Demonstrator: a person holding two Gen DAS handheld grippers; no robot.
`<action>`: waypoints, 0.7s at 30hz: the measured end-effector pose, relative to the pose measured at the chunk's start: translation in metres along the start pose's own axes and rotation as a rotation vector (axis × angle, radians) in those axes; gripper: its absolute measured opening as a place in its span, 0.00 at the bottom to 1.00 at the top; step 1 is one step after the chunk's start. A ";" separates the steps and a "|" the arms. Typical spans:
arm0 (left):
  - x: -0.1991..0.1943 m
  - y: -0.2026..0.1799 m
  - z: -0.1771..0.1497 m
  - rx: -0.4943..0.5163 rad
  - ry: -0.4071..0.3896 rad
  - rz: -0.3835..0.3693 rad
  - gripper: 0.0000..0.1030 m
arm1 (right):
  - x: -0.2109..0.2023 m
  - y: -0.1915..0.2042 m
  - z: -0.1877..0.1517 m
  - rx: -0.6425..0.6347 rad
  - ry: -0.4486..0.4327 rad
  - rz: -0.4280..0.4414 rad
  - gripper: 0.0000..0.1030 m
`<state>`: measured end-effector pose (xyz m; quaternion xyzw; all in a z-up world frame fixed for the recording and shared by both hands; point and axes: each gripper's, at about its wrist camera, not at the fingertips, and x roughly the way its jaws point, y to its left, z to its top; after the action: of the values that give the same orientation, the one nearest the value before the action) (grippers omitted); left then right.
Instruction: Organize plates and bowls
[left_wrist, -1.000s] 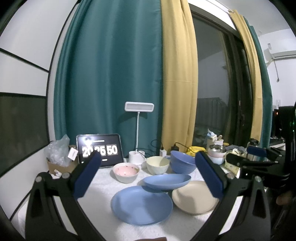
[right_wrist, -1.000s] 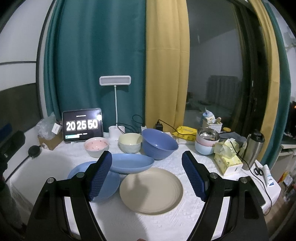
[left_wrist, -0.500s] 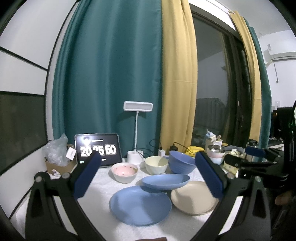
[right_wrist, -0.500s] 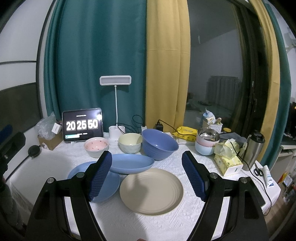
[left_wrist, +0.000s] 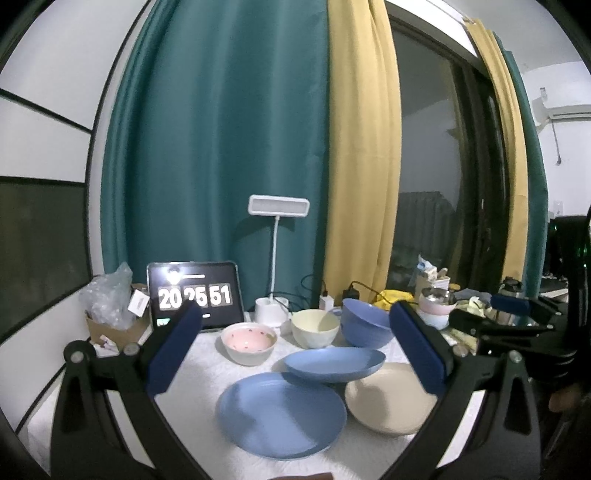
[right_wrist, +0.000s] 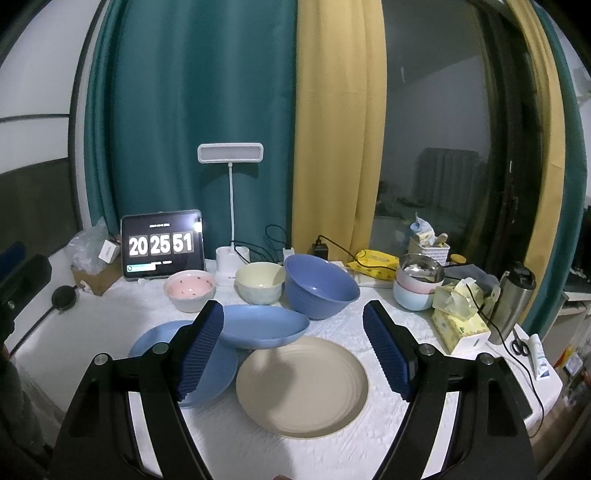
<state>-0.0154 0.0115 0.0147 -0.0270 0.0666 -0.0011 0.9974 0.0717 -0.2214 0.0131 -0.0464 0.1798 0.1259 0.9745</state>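
Right gripper (right_wrist: 293, 345) and left gripper (left_wrist: 295, 350), both released, jaws spread wide and holding nothing, hover above the near edge of the table (right_wrist: 332, 435).

Landmark: the beige plate (right_wrist: 302, 386). It lies flat directly below and ahead of the right gripper — the nearer tool, by this judgement. Touching its left-far rim is the oval dish (right_wrist: 260, 326), long axis running left to right, tilted, resting partly on the beige plate and partly on the blue plate (right_wrist: 218, 369), which lies flat just left of the beige plate, nearer the left gripper. Behind the beige plate stand three bowls in a row: blue bowl (right_wrist: 321, 290) directly behind, cream bowl (right_wrist: 260, 282) left of it, pink bowl (right_wrist: 189, 290) farthest left. The dish probably has to come off first.

Surface: white textured cloth. Beyond the bowls — clock (right_wrist: 162, 243), lamp (right_wrist: 231, 153), teal and yellow curtains (right_wrist: 236, 92), dark window.
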 end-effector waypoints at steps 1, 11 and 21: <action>0.004 0.001 0.000 0.000 0.005 0.003 0.99 | 0.003 -0.001 0.000 0.001 0.003 0.001 0.79; 0.054 0.002 -0.004 -0.009 0.093 0.019 0.98 | 0.044 -0.014 -0.001 0.013 0.056 0.019 0.79; 0.128 0.012 -0.023 -0.022 0.216 0.027 0.98 | 0.102 -0.024 -0.002 0.009 0.135 0.016 0.79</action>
<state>0.1085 0.0212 -0.0257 -0.0370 0.1742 0.0104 0.9840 0.1695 -0.2217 -0.0244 -0.0491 0.2459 0.1293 0.9594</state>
